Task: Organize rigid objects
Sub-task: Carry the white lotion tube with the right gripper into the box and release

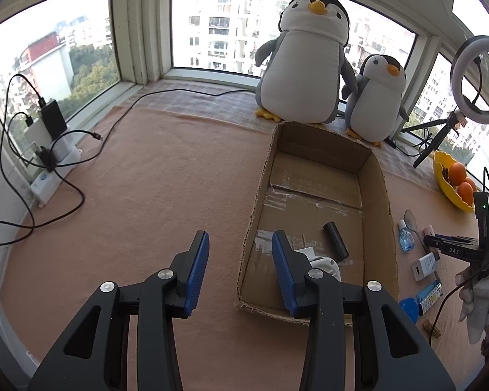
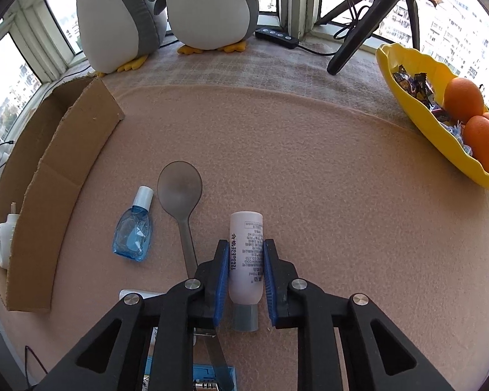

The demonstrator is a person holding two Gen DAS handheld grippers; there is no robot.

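My right gripper (image 2: 246, 244) points down at the pink cloth, its blue pads pressed against both sides of a small white tube (image 2: 246, 260) with a grey cap that lies there. To its left lie a grey spoon (image 2: 179, 185) and a blue dropper bottle (image 2: 133, 231). A cardboard box (image 1: 379, 195) stands open; in it are a black cylinder (image 1: 335, 236) and a white plug-in device (image 1: 326, 265). My left gripper (image 1: 240, 238) hovers open and empty over the box's near left corner.
Two plush penguins (image 1: 303, 62) stand behind the box. A yellow bowl (image 2: 407, 75) with oranges sits far right, beside a ring light tripod (image 2: 368, 22). Chargers and cables (image 1: 49, 143) lie at the left wall. A white meter (image 1: 423, 265) and blue items lie right of the box.
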